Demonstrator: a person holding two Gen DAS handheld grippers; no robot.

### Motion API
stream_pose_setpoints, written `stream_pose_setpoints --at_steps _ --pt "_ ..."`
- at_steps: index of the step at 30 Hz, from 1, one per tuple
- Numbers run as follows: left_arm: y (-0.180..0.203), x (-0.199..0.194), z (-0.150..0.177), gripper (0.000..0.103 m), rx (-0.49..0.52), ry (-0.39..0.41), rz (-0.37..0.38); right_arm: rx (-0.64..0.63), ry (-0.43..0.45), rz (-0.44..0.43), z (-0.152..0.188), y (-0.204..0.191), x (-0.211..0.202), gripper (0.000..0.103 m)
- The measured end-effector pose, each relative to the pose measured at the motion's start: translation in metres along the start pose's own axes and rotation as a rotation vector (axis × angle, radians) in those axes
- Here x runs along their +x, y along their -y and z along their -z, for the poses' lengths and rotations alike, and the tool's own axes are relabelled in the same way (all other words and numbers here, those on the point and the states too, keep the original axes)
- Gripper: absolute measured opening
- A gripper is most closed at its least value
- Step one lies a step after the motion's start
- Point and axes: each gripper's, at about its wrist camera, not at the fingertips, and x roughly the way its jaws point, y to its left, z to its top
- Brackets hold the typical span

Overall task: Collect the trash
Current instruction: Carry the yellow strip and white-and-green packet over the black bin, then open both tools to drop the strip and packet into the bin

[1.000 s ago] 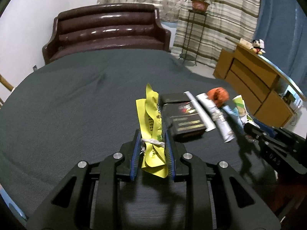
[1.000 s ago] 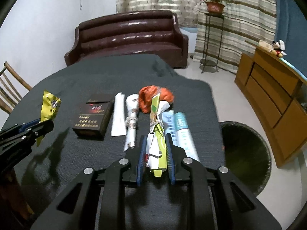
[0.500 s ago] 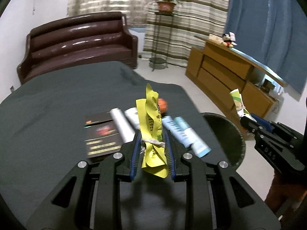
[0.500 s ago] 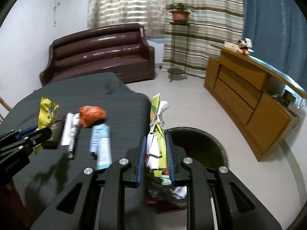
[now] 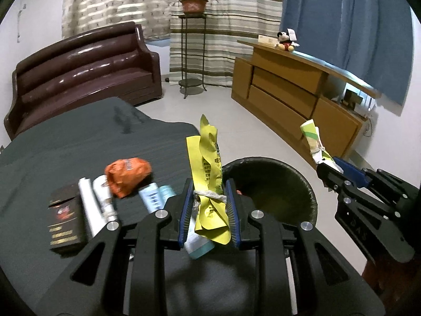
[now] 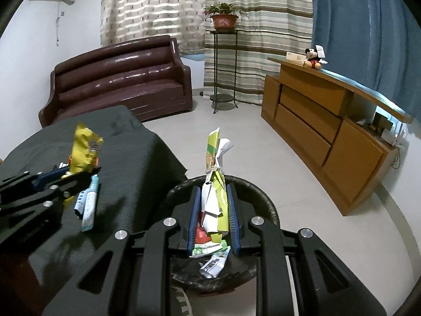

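My left gripper (image 5: 209, 205) is shut on a yellow wrapper tied with string (image 5: 209, 173), held above the table's right edge near the dark round trash bin (image 5: 279, 184). My right gripper (image 6: 213, 210) is shut on a green and white wrapper bundle (image 6: 214, 197), held directly over the bin (image 6: 260, 200), which holds several trash pieces (image 6: 213, 263). The right gripper also shows in the left wrist view (image 5: 329, 173); the left one shows in the right wrist view (image 6: 86, 175).
On the dark table (image 5: 79, 142) lie an orange crumpled wrapper (image 5: 127, 173), a black box (image 5: 64, 223), white tubes (image 5: 101, 202) and blue tubes (image 5: 155, 197). A brown sofa (image 5: 84, 71), plant stand (image 5: 192, 52) and wooden sideboard (image 5: 297, 100) stand beyond.
Both grippers swung right from above the table toward the bin, each keeping its wrapper. The right gripper now hangs over the bin; the left is at the table's edge.
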Motion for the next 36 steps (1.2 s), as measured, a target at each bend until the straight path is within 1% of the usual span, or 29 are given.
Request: stream_pose_setpoints --at_steps 7,12,24,26,27,28,30,33,35,36 --pt "0.018 0.023 -0.007 0.024 0.040 -0.023 0.003 0.013 0.003 0.002 -0.002 0.008 0.009 0.022" --pt "0.024 0.034 -0.009 0.024 0.057 -0.035 -0.004 0.029 -0.002 0.003 -0.003 0.015 0.016 0.022" --pt "0.032 0.051 -0.014 0.026 0.053 -0.061 -0.037 0.059 -0.019 0.014 -0.001 0.022 0.030 0.023" --pt "0.033 0.053 -0.014 0.032 0.050 -0.065 -0.036 0.065 -0.024 0.012 -0.001 0.025 0.032 0.026" --pt "0.033 0.053 -0.014 0.041 0.048 -0.065 -0.039 0.067 -0.025 0.014 0.000 0.024 0.032 0.026" --pt "0.033 0.053 -0.014 0.045 0.044 -0.062 -0.042 0.071 -0.026 0.016 0.000 0.025 0.032 0.027" --pt "0.033 0.053 -0.014 0.045 0.042 -0.064 -0.044 0.079 -0.029 0.016 -0.001 0.028 0.032 0.029" --pt "0.031 0.054 -0.014 0.052 0.039 -0.070 -0.047 0.084 -0.028 0.017 -0.002 0.029 0.032 0.031" --pt "0.030 0.055 -0.013 0.052 0.036 -0.074 -0.049 0.082 -0.021 0.023 -0.003 0.029 0.030 0.035" --pt "0.030 0.055 -0.014 0.054 0.034 -0.075 -0.049 0.081 -0.018 0.025 -0.002 0.028 0.030 0.039"
